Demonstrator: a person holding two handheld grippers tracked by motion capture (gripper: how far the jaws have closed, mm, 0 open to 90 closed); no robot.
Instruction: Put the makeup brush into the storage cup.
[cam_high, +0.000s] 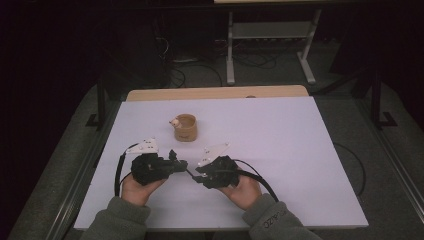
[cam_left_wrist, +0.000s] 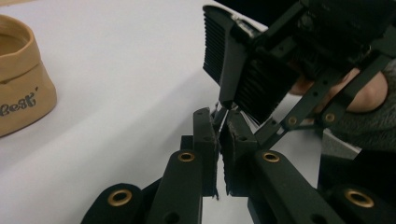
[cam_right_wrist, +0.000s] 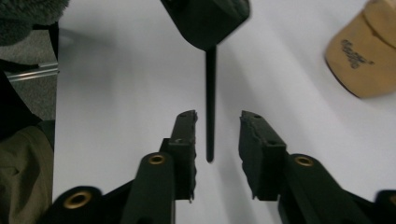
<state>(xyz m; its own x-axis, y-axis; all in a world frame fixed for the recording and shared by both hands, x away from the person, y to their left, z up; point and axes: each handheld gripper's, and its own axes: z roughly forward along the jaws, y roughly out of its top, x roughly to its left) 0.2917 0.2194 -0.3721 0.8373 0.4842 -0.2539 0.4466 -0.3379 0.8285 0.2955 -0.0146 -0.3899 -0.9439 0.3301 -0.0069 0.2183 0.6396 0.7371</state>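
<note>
A thin black stick (cam_right_wrist: 211, 93) spans the short gap between my two grippers, low over the white table (cam_high: 280, 150). My left gripper (cam_high: 183, 164) is shut on the stick's far end, its jaws (cam_left_wrist: 218, 122) pressed together on it. My right gripper (cam_high: 197, 175) faces it tip to tip. In the right gripper view its jaws (cam_right_wrist: 217, 119) stand open, and the stick's near end hangs between the pads without touching either. The right gripper's ribbed pads (cam_left_wrist: 214, 46) rise just beyond the left jaws. A hand holds each gripper.
A tan paper-look pot (cam_high: 185, 128) with dark lettering stands behind the grippers at the table's middle, a small pale thing (cam_high: 175, 121) on its left rim. It also appears as the pot (cam_left_wrist: 21, 74) and the pot (cam_right_wrist: 364, 51). A desk frame (cam_high: 270, 45) stands beyond.
</note>
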